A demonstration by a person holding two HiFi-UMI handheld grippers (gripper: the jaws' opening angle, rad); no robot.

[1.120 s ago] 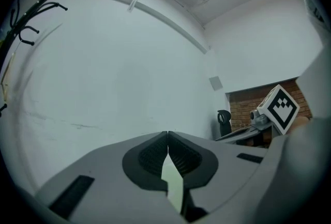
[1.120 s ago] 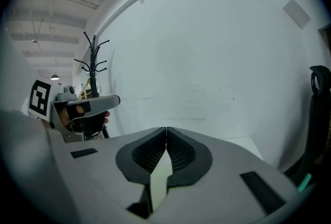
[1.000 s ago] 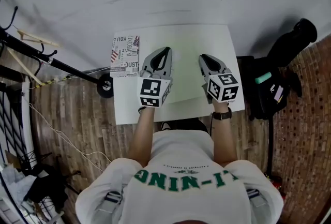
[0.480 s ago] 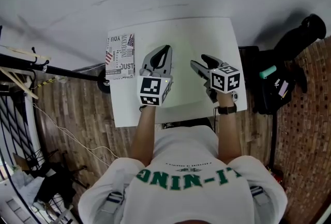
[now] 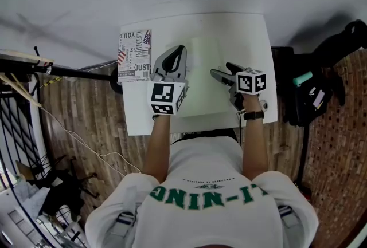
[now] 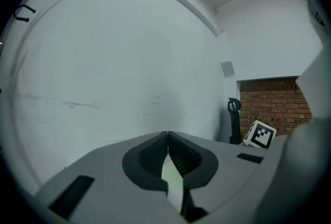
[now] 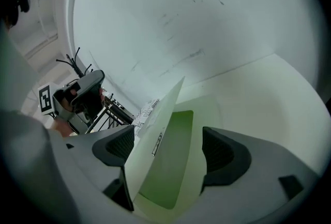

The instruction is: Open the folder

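Where left claw pinches folder, edge hidden; right claw agape.

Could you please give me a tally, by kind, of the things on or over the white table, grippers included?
pale green folder: 1
printed booklet: 1
grippers: 2 (left gripper, right gripper)
Total: 4
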